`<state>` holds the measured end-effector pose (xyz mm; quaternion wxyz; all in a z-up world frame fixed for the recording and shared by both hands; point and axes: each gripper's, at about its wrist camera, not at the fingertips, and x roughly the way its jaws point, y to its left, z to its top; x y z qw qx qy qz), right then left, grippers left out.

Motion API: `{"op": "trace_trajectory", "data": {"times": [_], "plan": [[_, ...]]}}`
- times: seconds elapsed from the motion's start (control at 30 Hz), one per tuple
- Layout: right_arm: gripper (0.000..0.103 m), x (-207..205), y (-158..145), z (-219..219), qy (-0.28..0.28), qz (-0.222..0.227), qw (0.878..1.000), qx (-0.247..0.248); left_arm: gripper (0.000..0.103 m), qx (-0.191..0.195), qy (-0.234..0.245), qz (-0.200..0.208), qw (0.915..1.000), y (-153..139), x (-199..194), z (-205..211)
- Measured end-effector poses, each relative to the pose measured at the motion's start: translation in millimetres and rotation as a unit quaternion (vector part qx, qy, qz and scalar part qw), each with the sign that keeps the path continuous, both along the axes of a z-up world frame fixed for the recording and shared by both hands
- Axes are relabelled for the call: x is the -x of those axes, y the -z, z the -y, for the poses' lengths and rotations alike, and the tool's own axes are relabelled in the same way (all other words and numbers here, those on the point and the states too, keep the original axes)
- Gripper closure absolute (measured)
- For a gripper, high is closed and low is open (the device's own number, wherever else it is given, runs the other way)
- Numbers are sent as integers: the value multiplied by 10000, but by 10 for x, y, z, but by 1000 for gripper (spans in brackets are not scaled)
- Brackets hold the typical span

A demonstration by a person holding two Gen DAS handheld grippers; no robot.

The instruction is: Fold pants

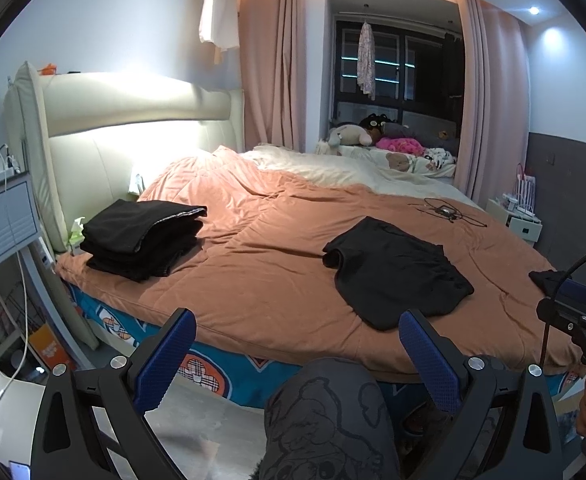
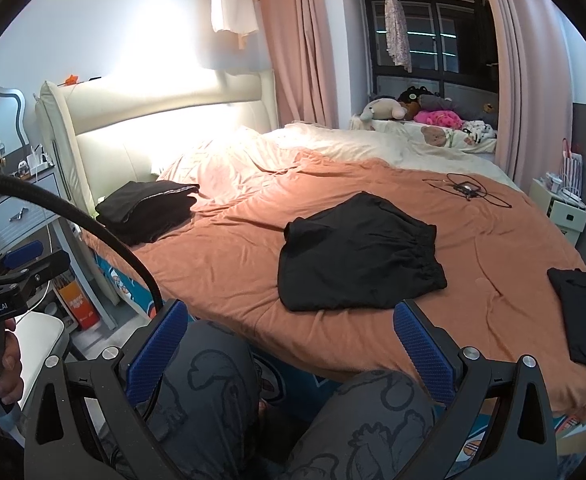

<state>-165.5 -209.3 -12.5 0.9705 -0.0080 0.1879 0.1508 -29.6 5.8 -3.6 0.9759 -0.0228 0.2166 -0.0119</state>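
While both grippers hang back off the near edge of the bed [image 2: 229, 280], nothing is in hand.

Bed: orange quilt, rumpled, fills both views. Landmark for everything below.

Stack of folded dark clothes [image 1: 143, 238]: toward the headboard end of the bed, near its front edge. Several layers, squared up. Judged finished work.

Black pants [image 2: 357, 256]: mid-bed, near the front edge, lying flat. They look already doubled over, gathered waistband toward the foot end, legs tucked under or folded back; exact number of folds cannot be told. Probably one more fold or a move to the stack remains.

Small folded dark piece [image 2: 581, 320]: foot end of the bed, at the front edge, well apart from the pants. Looks done.

Tangle of cable [image 2: 467, 192]: far side of the bed beyond the pants. Not in the way.

Left gripper [image 1: 297, 360]: jaws wide, empty, short of the bed edge, above the person's knee.

Right gripper [image 2: 289, 348]: jaws wide, empty, likewise short of the bed, aimed toward the pants.

Judgement: task well along, middle garment partly done.
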Motion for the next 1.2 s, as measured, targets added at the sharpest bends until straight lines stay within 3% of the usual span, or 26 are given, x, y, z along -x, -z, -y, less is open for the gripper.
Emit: {"op": "trace_trajectory", "data": {"times": [0.33,0.63,0.93,1.2], "plan": [[0,-38,-1,34,-75,-14,9999,-128,1,-12,-23,-36,10000,8,-54,-18],[0,-208,31,181,44,-154,9997,-161,1,90,107,-243,9996,86,-349,82],[0,-553,97,431,225,-335,9982,-438,1,337,417,-694,9962,336,-838,319],[1,-906,147,604,292,-542,9960,-648,14,646,601,-1204,9888,550,-1296,423]]}}
